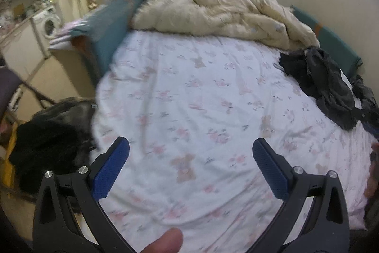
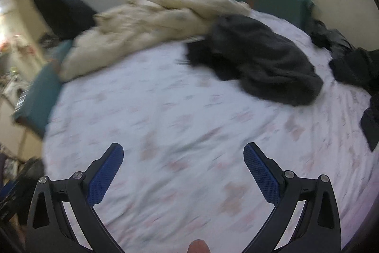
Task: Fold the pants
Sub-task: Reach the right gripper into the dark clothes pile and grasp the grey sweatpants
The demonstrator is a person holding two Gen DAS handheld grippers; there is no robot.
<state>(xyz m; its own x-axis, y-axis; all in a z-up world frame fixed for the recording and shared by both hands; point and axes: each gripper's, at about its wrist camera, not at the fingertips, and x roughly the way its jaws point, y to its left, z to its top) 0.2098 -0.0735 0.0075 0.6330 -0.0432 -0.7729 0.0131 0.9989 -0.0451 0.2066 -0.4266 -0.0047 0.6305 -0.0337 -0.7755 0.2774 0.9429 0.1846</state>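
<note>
Dark grey pants (image 2: 265, 58) lie crumpled in a heap on the far right part of the bed, beside the cream duvet; in the left wrist view the same heap of pants (image 1: 324, 80) sits at the right edge. My left gripper (image 1: 190, 146) hovers open over the floral sheet (image 1: 189, 98), well short of the pants, with nothing between its blue pads. My right gripper (image 2: 183, 151) is also open above the sheet (image 2: 165, 115), empty, with the pants beyond and to the right. A fingertip shows at the bottom of each view.
A bunched cream duvet (image 1: 225, 8) lies along the far side by the wall. More dark clothes (image 2: 355, 63) lie at the bed's right edge. Teal bed frame (image 1: 111, 23) borders the left. Black items (image 1: 47, 141) sit on the floor to the left, a washing machine (image 1: 48, 24) beyond.
</note>
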